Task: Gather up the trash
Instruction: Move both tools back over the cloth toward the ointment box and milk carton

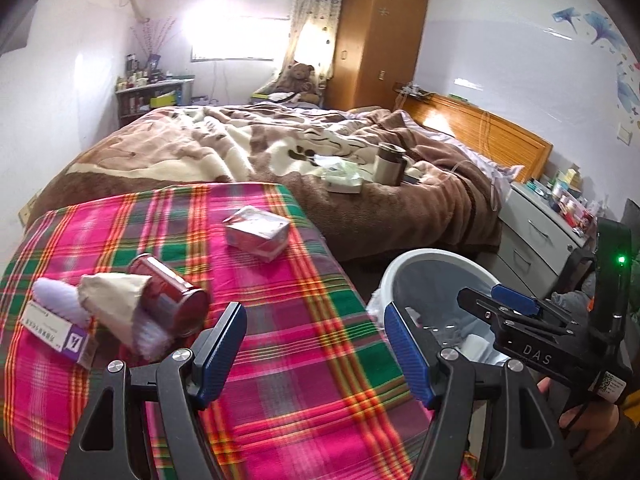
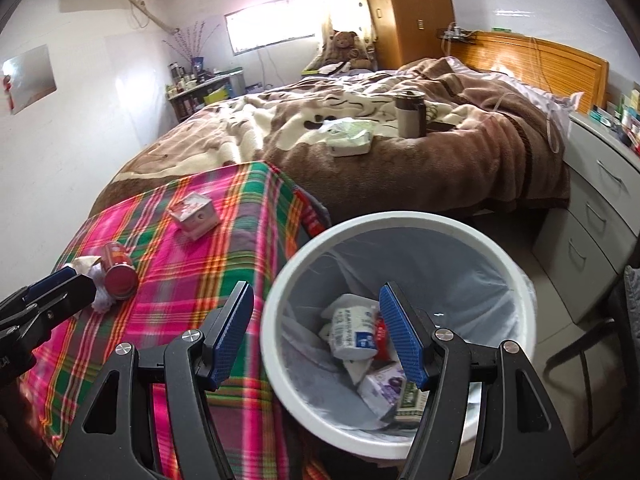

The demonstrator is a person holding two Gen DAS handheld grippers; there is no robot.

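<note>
Lying across a plaid cloth (image 1: 304,320) that fills the lower left of the left wrist view are four pieces of trash. A red can (image 1: 170,294) rests on its side at centre left, touching a crumpled paper wad (image 1: 116,300). Just left of them, near the frame's edge, sits a flat purple-and-white box (image 1: 56,330). A pink and white carton (image 1: 258,232) lies well apart, toward the middle of the frame. The left gripper (image 1: 316,354) hovers at the bottom centre with its blue pads spread and nothing between them. In the right wrist view, the right gripper (image 2: 318,338) is likewise spread and empty, above a white bin (image 2: 520,280) at the lower centre that already holds several small packets. The can looks light and rigid but smooth and round, so it would likely roll or slip; pinching it across the middle of its body seems safest. The paper wad should be soft and nearly weightless, crushing under any pinch, so it can probably be taken anywhere. The carton looks light and dented and may give way, so its narrower sides seem the better hold. The flat box looks stiff and thin and is best taken by its long edges.
</note>
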